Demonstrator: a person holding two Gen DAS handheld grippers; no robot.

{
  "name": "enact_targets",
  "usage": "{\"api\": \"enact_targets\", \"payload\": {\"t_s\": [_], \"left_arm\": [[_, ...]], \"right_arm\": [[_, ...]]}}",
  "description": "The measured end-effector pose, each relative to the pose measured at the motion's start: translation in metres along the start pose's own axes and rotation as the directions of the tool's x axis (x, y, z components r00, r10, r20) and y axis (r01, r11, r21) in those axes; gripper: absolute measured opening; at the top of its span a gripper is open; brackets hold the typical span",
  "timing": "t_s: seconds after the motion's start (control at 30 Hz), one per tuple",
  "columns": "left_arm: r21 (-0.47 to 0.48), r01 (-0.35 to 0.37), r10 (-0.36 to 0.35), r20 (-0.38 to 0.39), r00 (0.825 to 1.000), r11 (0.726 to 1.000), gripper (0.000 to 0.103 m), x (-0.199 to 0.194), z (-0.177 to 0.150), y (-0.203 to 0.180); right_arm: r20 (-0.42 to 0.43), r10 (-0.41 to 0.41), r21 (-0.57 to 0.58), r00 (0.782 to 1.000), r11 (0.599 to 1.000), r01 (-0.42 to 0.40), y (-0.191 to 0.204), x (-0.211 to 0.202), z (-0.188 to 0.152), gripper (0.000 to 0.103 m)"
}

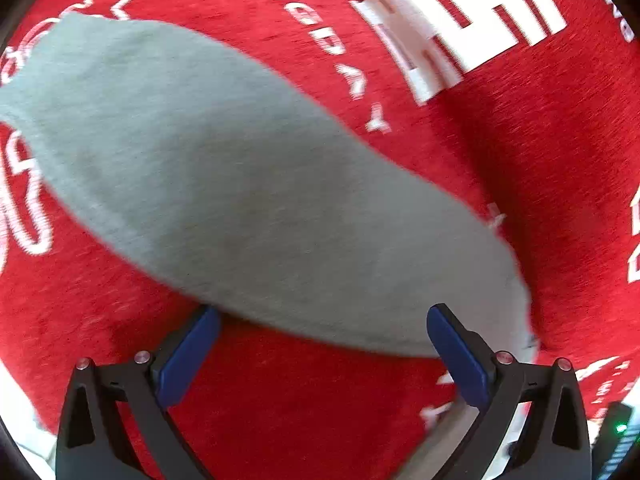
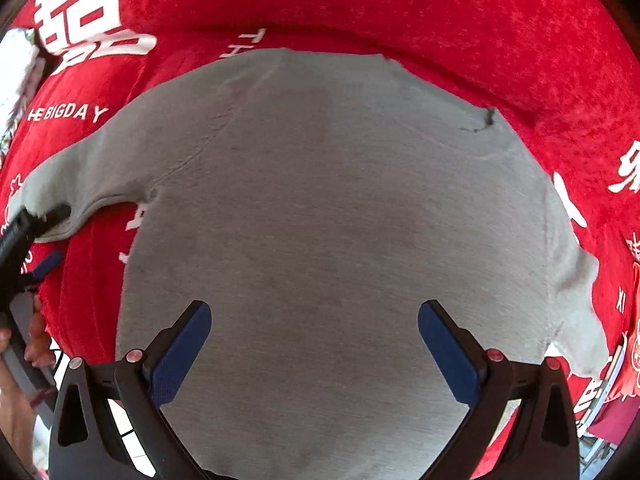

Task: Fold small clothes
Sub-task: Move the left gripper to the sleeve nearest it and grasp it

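Red cloth [image 2: 440, 20] printed with white lettering covers the whole work surface and fills the background of both views. On it lies a small grey shirt [image 2: 340, 208], spread flat with its body directly ahead of and under the right gripper [image 2: 314, 344], whose 2 blue-padded fingers [image 2: 182, 354] stand wide apart and hold nothing. One grey sleeve [image 1: 248, 184] stretches away from the left gripper [image 1: 324, 354]; its fingers also stand wide, with the sleeve's near edge lying across the gap between their tips, not pinched. From the right view, the left gripper [image 2: 38, 240] sits at that sleeve's end. The step in hand looks like folding the sleeve inward over the body. To do it well, I would close on the sleeve's edge only, avoid catching the red cloth beneath, and lay the sleeve flat across the body without dragging the shirt. No containers show in either view.
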State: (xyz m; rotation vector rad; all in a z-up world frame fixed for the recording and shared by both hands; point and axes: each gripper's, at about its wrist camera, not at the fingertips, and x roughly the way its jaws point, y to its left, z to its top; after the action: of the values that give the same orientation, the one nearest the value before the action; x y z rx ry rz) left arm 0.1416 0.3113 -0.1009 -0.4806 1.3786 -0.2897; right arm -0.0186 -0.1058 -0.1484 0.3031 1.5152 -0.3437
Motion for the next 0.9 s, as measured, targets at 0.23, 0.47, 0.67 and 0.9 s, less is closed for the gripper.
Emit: {"api": "enact_targets", "payload": {"t_s": [0.23,0.47,0.67,0.9], "left_arm": [[-0.042,-0.052,0.057,0.114,0.992,0.998,0.034,-0.014,0.028,0.012],[0.103,-0.161,0.146,0.143,0.979,0.981,0.008,-0.027,0.028,0.005],[0.381,-0.267,0.146,0.319,0.937,0.885,0.007,-0.061,0.015,-0.076],[0.741,-0.232,-0.067,0.349,0.935,0.630,0.007,-0.065,-0.041,-0.219]], "right_arm": [[-0.005,-0.005,-0.027,1.000,1.000,0.005,0.010,0.001,0.004,0.103],[-0.007,-0.011,-0.014,1.000,1.000,0.011,0.010,0.000,0.001,0.103],[0.031,0.009,0.037,0.999,0.999,-0.010,-0.005,-0.016,-0.005,0.103],[0.079,0.039,0.204,0.996,0.978,-0.054,-0.063,-0.030,-0.021,0.103]]}}
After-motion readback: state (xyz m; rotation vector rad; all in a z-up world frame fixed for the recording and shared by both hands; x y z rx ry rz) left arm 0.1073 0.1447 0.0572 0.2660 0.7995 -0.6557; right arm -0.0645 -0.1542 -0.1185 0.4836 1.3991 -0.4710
